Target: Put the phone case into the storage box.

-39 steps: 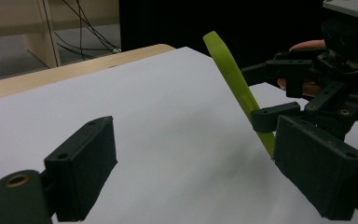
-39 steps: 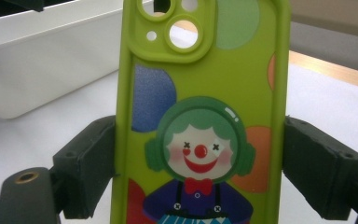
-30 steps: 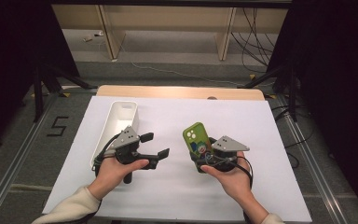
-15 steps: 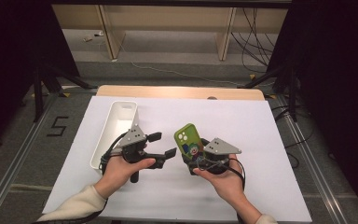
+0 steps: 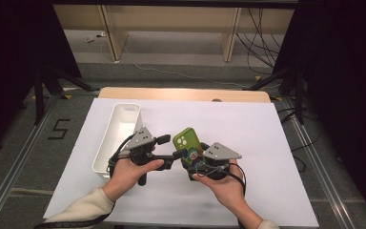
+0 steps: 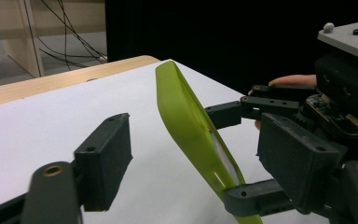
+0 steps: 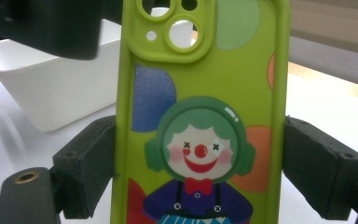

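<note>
Closing around the green phone case (image 5: 187, 143), the left claw (image 5: 174, 149) has neared the right claw (image 5: 193, 160) gripping it.

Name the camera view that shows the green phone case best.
The right gripper view: the phone case fills it face-on, clown print and camera cut-outs clear. The left gripper view shows its thin edge; the high view shows it small, standing tilted in the right gripper.

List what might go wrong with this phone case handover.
1. The left gripper has just been closing around the green phone case, but its pads don't press it yet. If the right gripper, clamped on the case's sides, lets go early, the case could drop onto the table.
2. The left jaw sits right beside the right gripper's jaw, so they could collide.
</note>
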### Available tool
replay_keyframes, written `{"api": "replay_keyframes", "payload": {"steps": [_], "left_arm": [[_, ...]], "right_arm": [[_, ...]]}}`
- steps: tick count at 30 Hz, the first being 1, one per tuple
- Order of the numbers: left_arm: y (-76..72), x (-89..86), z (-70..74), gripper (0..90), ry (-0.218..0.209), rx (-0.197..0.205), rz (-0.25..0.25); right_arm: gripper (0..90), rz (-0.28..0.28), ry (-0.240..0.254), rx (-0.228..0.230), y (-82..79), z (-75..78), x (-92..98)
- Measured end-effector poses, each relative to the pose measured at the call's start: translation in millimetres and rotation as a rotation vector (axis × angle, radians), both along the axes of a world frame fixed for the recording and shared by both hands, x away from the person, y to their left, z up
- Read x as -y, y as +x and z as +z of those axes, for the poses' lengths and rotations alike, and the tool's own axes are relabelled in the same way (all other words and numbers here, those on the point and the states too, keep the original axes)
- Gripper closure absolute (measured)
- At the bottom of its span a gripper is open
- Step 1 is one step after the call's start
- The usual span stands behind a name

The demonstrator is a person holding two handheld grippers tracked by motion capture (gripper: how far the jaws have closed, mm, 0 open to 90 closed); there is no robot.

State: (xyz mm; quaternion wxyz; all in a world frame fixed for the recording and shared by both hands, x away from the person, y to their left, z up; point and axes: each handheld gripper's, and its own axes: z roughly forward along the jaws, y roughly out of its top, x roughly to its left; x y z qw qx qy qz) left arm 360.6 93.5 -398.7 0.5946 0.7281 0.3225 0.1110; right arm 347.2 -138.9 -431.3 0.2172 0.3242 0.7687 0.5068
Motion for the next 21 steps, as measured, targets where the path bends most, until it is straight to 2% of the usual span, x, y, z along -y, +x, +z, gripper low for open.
{"api": "replay_keyframes", "payload": {"steps": [15, 21], "left_arm": [[5.4, 2.5, -2.8, 45.5, -0.015, -0.018, 0.024], [8.6, 2.2, -2.9, 53.2, -0.041, -0.028, 0.033]], "right_arm": [[16.5, 0.004, -0.002, -0.002, -1.3, -0.4, -5.3], [16.5, 0.001, -0.011, 0.006, -1.9, -0.1, -5.9]]}}
